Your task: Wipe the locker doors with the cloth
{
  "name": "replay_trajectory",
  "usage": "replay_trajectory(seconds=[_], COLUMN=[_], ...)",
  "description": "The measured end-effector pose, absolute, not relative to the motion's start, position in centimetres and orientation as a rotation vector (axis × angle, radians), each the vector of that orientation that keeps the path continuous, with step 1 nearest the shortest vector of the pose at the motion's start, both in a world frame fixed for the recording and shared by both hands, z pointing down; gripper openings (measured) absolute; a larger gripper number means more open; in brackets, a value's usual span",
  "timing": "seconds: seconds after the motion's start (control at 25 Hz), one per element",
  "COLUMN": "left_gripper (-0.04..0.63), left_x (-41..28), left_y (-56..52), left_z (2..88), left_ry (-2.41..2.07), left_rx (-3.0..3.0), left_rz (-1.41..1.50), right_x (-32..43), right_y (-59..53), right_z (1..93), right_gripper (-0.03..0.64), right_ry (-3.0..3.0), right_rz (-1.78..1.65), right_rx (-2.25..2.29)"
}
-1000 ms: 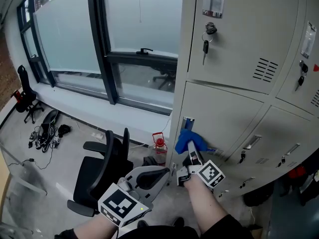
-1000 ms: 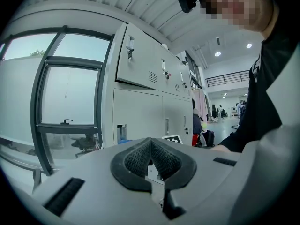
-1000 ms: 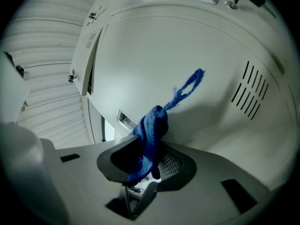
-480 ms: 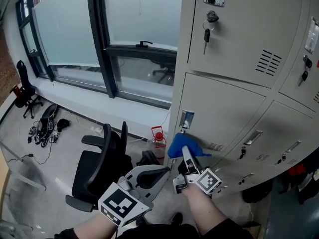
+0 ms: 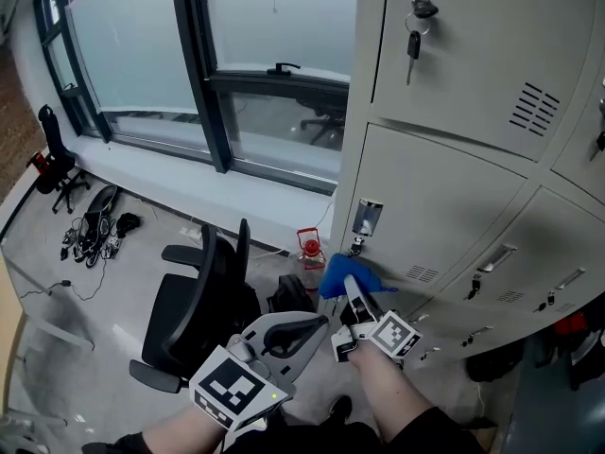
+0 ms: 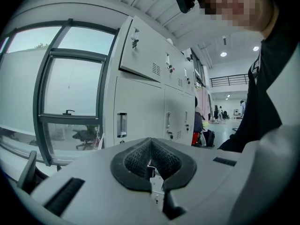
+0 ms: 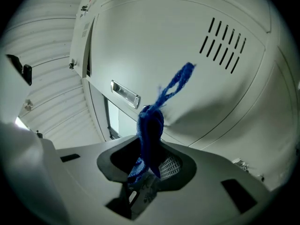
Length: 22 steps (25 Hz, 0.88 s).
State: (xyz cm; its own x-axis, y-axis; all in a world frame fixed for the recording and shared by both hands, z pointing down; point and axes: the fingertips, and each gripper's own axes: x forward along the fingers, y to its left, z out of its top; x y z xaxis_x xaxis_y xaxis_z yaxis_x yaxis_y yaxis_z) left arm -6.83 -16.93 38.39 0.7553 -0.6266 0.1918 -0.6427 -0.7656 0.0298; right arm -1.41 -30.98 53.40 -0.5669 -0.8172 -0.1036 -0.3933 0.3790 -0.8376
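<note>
Grasping blue cloth (image 5: 340, 274) in right gripper (image 5: 351, 291), seemingly touching lower locker door (image 5: 444, 206). Holding left gripper (image 5: 304, 326) clenched, empty, low beside black office chair (image 5: 203, 301); red canister (image 5: 308, 250) near locker base.

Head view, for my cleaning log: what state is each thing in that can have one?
right tongs: shut on the blue cloth.
blue cloth: bunched, held near a locker door.
left tongs: shut, empty.
locker doors: closed.
key: hanging in the lock.
office chair: upright.
</note>
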Motion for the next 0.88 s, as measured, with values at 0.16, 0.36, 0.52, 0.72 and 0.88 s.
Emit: replay_trajectory(seconds=[0.16,0.36,0.52,0.72,0.88], left_gripper=[0.006,0.006,0.006,0.006,0.006], left_x=[-7.3,-7.4,-7.4,-7.6,-7.8], left_y=[-17.2,-17.6,-17.9,-18.2,-18.4], left_z=[39.1,39.4,39.6,40.1,40.5], left_ry=[-1.054,-1.074,-1.085,-1.091,-1.103], left_rx=[2.839,2.812,2.797,2.788,2.769], left_rz=[0.28,0.286,0.288,0.298,0.301], right_x=[-0.8,-0.4,-0.5,-0.3,-0.2], right_y=[-32.5,-33.8,-34.2,-34.5,-34.7], right_z=[54.0,54.1,55.2,57.3,58.9], right_gripper=[0.101,0.101,0.101,0.101,0.101], right_ry=[2.126,2.128,2.139,2.141,2.144], right_rz=[-1.094,-1.092,-1.109,-1.153,-1.183], right_rx=[-1.052,-1.046,-1.052,-1.074,-1.09])
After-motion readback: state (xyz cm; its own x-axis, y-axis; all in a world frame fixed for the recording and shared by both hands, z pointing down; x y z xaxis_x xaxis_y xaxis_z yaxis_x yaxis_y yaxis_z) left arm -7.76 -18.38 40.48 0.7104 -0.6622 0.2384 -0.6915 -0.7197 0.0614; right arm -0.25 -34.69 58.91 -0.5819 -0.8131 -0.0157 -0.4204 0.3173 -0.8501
